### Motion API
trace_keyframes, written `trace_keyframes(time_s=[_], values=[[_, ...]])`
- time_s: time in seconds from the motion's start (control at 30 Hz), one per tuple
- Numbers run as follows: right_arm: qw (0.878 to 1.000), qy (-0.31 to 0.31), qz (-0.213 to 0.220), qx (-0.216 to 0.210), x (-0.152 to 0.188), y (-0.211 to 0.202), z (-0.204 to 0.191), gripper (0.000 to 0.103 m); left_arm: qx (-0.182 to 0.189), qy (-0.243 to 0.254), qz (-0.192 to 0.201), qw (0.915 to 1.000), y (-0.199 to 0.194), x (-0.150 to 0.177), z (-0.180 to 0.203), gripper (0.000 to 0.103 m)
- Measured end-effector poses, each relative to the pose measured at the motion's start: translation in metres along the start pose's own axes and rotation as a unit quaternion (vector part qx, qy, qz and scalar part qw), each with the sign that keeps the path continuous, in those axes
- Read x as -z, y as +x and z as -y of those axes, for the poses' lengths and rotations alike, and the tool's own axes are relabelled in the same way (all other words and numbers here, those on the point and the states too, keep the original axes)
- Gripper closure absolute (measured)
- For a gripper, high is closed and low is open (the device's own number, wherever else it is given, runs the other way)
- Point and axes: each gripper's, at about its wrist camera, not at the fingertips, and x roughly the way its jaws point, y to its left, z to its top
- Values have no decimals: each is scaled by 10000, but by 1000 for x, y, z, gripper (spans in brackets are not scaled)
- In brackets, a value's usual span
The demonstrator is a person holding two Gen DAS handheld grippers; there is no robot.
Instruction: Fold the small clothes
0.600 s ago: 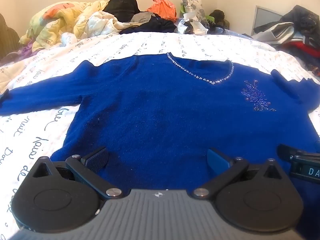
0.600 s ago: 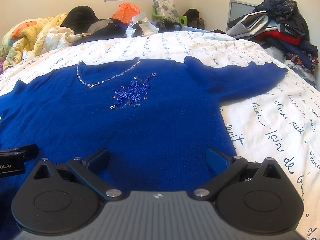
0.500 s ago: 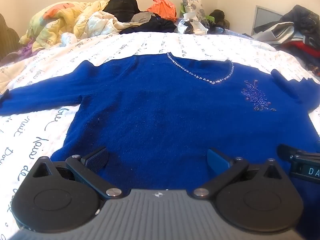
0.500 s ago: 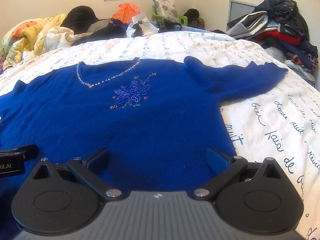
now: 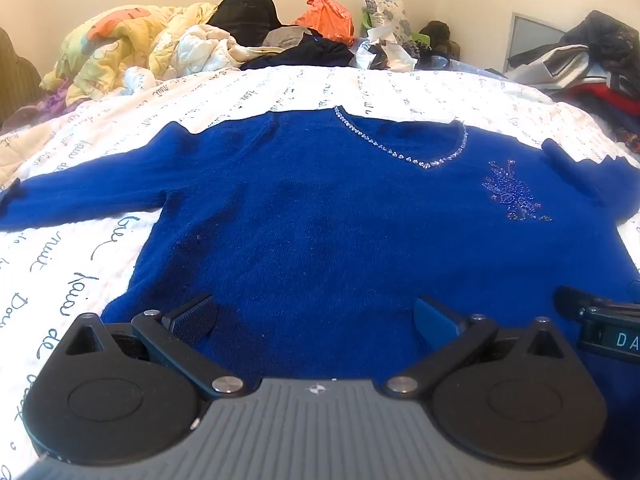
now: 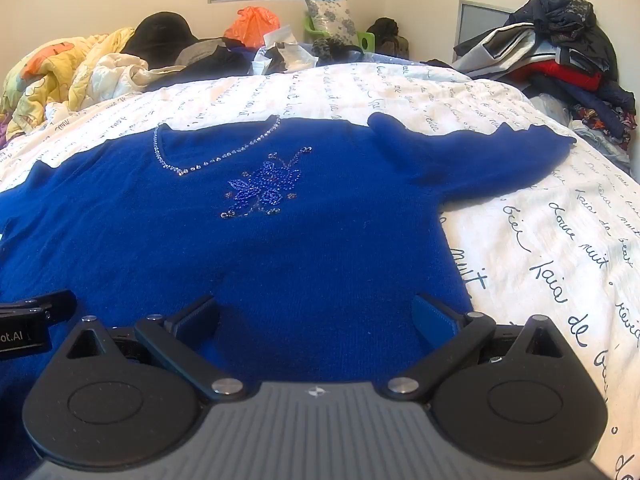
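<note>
We are looking down at a blue knit sweater (image 5: 340, 240) that is lying spread flat, front up, on a white quilted bedspread (image 5: 60, 272) printed with looping dark script. The knit is looking soft and finely ribbed, its rounded neckline is carrying a row of small clear stones (image 5: 404, 156), and a beaded flower (image 6: 264, 192) is sitting on the chest. One sleeve is stretching out toward the left edge of the left view, the other is reaching toward the right across the bedspread in the right view. We are holding the left gripper (image 5: 316, 316) over the sweater's lower part with its jaws standing wide and nothing between the textured pads, and the right gripper (image 6: 316, 314) is hovering likewise, spread wide and empty, beside the sweater's right side seam. Behind the bed, a crumpled yellow quilt (image 5: 108, 52) and a heap of dark clothes (image 6: 560, 52) are piling up.
</note>
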Motion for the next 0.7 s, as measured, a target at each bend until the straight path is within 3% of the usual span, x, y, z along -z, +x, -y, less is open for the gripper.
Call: trace_keyframes(time_s=[0.7], values=[[10000, 1, 3, -1, 0, 0, 0, 0, -21, -7, 30, 10000, -2, 1, 0, 0]])
